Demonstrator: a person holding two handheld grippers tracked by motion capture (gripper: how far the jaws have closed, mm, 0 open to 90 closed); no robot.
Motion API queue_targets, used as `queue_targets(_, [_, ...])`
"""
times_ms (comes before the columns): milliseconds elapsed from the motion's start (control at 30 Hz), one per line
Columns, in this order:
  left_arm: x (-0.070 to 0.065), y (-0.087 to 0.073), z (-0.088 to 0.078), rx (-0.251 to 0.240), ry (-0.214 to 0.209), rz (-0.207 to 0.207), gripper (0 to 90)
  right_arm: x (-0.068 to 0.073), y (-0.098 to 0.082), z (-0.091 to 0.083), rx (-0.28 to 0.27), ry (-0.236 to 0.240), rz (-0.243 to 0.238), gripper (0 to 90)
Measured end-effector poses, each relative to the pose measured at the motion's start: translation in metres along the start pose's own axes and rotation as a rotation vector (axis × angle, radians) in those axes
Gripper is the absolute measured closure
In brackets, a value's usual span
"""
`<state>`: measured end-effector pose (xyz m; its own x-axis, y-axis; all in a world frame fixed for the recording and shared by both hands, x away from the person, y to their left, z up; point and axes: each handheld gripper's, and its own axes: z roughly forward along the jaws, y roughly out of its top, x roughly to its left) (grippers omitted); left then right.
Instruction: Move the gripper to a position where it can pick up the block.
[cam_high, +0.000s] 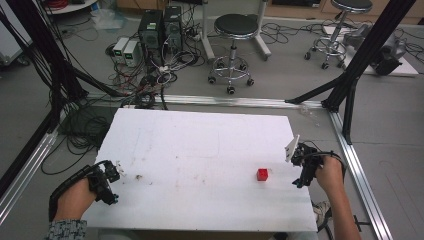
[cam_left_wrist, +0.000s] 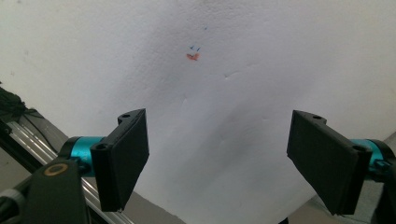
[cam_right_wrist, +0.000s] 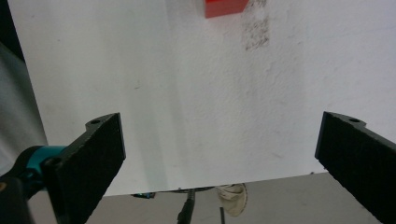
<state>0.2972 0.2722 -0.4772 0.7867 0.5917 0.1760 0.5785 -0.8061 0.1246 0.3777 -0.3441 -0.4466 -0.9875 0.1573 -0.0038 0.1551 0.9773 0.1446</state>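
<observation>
In the high view, a white, scuffed foam-board tabletop (cam_high: 200, 160) carries a small red cube-shaped block (cam_high: 262, 174) toward its right side, near the front. The left claw (cam_high: 111, 181), black and held in the person's left hand, sits at the tabletop's front-left edge; the right claw (cam_high: 301, 170) sits at the right edge, near the block but apart from it. Two black round stools on chrome wheeled bases (cam_high: 234, 45) stand on the grey floor beyond, beside tangled cables.

In the left gripper view, the left claw (cam_left_wrist: 219, 158) is spread wide with nothing between its jaws, above bare white tabletop (cam_left_wrist: 233, 93) bearing small orange and blue marks (cam_left_wrist: 193, 52).

In the right gripper view, the right claw (cam_right_wrist: 219, 158) is likewise spread wide and empty; the red block (cam_right_wrist: 225, 7) lies ahead at the top edge, well apart from the jaws, beside a grey smudge (cam_right_wrist: 256, 29).
</observation>
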Motion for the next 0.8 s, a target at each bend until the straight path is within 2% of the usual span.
queue_targets(167, [0.0,0.0,0.001,0.003,-0.005,0.001,21.2,-0.005,0.009,-0.005,-0.012,0.007,-0.018,0.8])
queue_targets(433, [0.001,-0.001,0.0,0.0,-0.001,-0.004,21.2,-0.013,0.035,-0.002,0.024,0.007,-0.063,0.8])
queue_targets(500, [0.001,-0.001,0.0,0.002,-0.005,-0.003,21.2,-0.014,0.044,0.001,0.028,0.011,-0.085,0.8])
queue_targets(633, [0.001,0.0,0.001,0.0,-0.005,-0.002,21.2,-0.015,0.058,0.006,0.026,0.018,-0.097,0.8])
queue_targets(667, [0.001,0.0,0.0,-0.003,-0.002,-0.002,21.2,-0.016,0.065,0.011,0.029,0.022,-0.108,0.7])
queue_targets(767, [0.001,0.0,0.0,-0.002,-0.005,-0.002,21.2,-0.017,0.071,0.017,0.043,0.018,-0.111,0.8])
queue_targets(800, [0.0,0.0,0.0,-0.005,-0.002,-0.002,21.2,-0.017,0.076,0.025,0.051,0.03,-0.112,0.8])
